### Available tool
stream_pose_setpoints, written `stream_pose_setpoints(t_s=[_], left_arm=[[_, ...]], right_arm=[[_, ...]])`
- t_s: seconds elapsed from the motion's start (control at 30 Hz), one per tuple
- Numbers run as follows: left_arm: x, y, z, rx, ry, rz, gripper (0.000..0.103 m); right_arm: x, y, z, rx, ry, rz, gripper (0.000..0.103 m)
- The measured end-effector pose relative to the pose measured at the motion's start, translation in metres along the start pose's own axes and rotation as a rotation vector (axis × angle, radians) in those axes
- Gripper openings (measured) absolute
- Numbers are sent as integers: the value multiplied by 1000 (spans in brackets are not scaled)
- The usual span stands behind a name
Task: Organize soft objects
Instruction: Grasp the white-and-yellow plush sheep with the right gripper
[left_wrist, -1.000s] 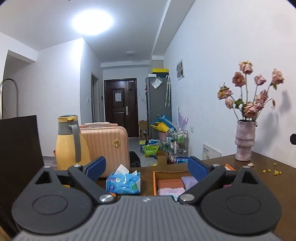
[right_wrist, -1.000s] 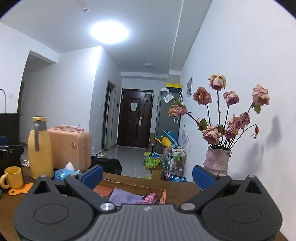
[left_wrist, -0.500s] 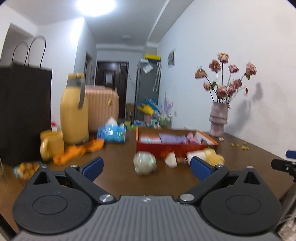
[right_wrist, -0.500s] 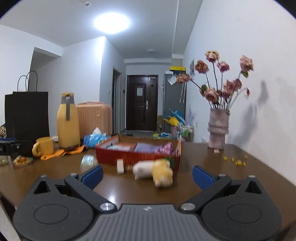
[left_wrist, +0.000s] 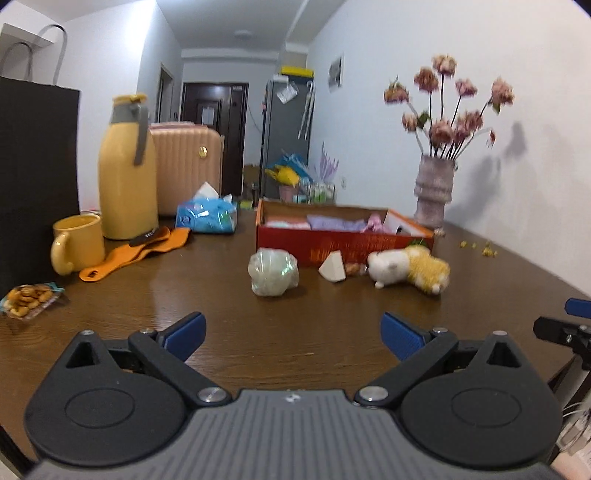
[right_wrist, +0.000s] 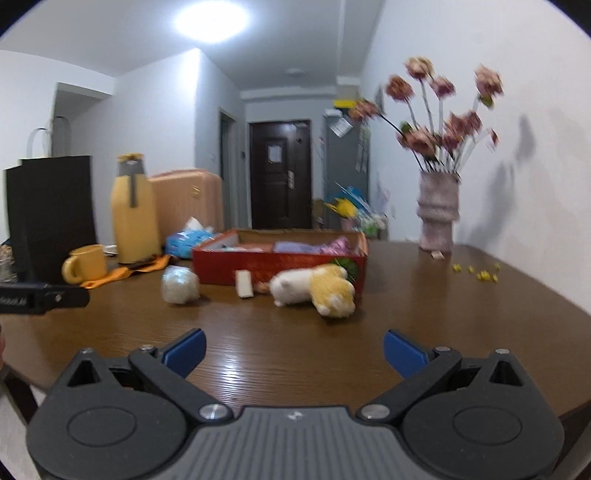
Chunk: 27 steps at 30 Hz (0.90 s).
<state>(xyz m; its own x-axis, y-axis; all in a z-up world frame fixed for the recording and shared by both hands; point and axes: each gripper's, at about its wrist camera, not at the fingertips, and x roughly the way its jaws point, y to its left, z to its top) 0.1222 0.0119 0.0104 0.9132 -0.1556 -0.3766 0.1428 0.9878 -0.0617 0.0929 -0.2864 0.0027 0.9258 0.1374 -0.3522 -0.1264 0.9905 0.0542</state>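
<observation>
A white and yellow plush toy (left_wrist: 408, 268) lies on its side on the brown table, in front of a red box (left_wrist: 343, 251) holding folded cloths. Left of it are a white wedge (left_wrist: 333, 272) and a pale ball in clear wrap (left_wrist: 272, 272). My left gripper (left_wrist: 293, 332) is open and empty, well short of the ball. My right gripper (right_wrist: 293, 350) is also open and empty, with the plush toy (right_wrist: 314, 288) ahead of it, beside the wrapped ball (right_wrist: 180, 285) and the red box (right_wrist: 258, 264).
On the left stand a yellow flask (left_wrist: 125, 173), a yellow mug (left_wrist: 79, 243), an orange strap (left_wrist: 136, 251), a blue tissue pack (left_wrist: 207, 218), a black paper bag (left_wrist: 37, 166) and a snack packet (left_wrist: 27, 299). A vase of flowers (left_wrist: 434, 192) stands at the right wall.
Both views have sunk and tipped down, from the room and ceiling to the table top. The ball, wedge, plush toy and red box now lie ahead. The left jaws spread slightly.
</observation>
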Motion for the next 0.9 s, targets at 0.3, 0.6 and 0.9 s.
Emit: stream_pose_setpoints(t_s=[0.3,0.6,0.9], left_arm=[[92,12,33,-32,61,75,91],[161,-23,53,4,114,-66,77],[210,-82,46,113,176,-243,75]], right_arm=[[81,-17,23,-10,70,-27,94],[182,-40,53,-22,136,-26,83],[222,-47,45,-59,215,48,48]])
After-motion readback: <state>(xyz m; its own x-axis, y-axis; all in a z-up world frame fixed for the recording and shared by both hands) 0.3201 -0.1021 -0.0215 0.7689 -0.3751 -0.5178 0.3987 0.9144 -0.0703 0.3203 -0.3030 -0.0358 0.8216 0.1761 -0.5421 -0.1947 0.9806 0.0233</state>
